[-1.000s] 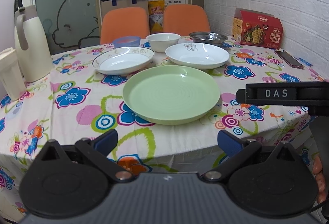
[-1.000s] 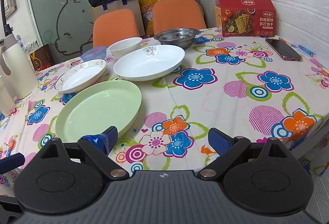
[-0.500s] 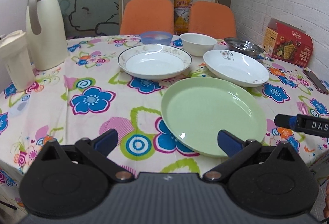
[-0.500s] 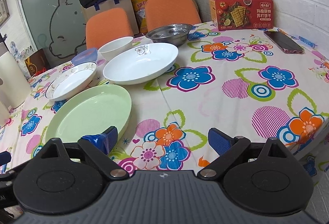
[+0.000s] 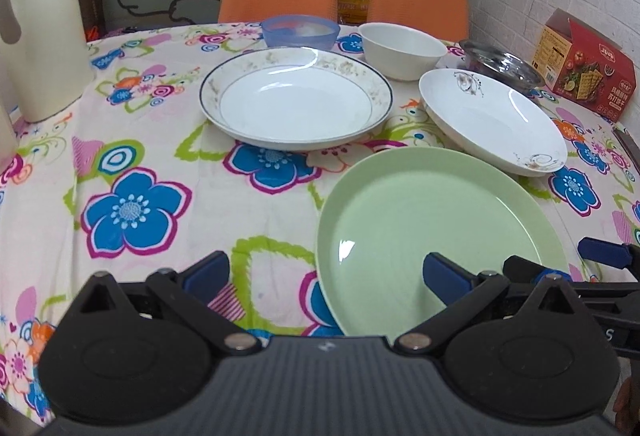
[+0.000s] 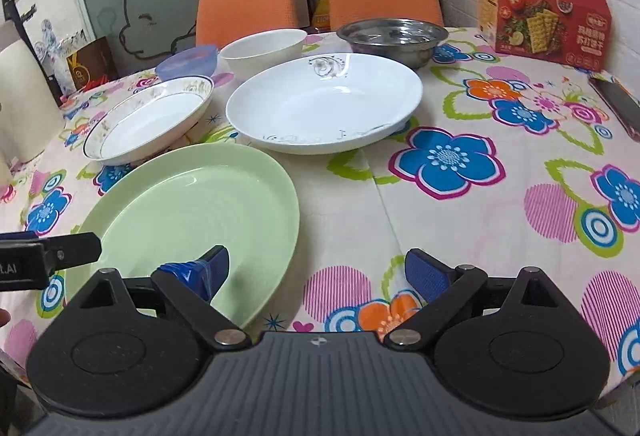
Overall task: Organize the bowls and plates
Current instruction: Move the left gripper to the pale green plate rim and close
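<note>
Fingers of the left gripper and the right gripper are spread wide and hold nothing. Each has one blue pad over the green plate, which lies on the table near two white plates.

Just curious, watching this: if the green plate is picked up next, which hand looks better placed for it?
Probably the right. The right gripper has its jaws open astride the near rim of the green plate, one finger above the plate. The left gripper is also open and overlaps the plate's left edge, so it is close.
</note>
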The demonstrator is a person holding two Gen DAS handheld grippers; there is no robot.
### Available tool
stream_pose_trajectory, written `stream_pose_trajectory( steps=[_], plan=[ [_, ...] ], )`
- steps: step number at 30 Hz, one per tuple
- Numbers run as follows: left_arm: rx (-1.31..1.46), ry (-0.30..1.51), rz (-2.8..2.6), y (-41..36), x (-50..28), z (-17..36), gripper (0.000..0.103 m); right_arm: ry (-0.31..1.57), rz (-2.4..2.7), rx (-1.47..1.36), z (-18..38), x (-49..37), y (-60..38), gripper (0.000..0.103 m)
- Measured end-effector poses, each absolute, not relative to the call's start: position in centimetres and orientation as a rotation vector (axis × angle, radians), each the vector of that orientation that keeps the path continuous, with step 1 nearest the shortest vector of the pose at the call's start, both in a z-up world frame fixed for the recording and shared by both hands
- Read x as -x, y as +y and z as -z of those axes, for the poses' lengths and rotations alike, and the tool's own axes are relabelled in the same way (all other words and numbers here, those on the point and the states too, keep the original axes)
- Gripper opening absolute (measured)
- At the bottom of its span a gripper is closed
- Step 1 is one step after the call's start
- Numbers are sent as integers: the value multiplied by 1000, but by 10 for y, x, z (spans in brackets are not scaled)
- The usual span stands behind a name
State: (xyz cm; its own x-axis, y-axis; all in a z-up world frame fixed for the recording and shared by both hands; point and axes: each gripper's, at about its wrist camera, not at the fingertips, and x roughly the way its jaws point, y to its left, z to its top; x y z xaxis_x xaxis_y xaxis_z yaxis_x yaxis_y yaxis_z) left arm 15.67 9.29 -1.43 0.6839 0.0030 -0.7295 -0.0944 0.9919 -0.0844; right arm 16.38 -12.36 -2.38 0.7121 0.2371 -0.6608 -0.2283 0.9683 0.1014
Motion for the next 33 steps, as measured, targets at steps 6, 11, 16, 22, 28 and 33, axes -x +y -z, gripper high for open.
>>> stream_pose_trajectory(
  steps=[6,11,16,22,28,33],
  plan=[
    [86,832,-10,88,-162,23,101,717,-300,56,26,-169,-113,84],
    [40,805,-23,83,-166,25,98,626,-343,68,33,-161,-120,85],
    [48,809,-18,87,-166,25,97,639,-360,67,30,-170,-111,85],
    [36,819,21,83,-168,22,87,634,-430,87,31,-170,-110,84],
    [33,873,80,84,-176,17,80,688,-486,113,25,-169,-110,83],
    [24,870,90,82,-176,17,79,725,-538,148,24,-169,-100,84]
  ],
)
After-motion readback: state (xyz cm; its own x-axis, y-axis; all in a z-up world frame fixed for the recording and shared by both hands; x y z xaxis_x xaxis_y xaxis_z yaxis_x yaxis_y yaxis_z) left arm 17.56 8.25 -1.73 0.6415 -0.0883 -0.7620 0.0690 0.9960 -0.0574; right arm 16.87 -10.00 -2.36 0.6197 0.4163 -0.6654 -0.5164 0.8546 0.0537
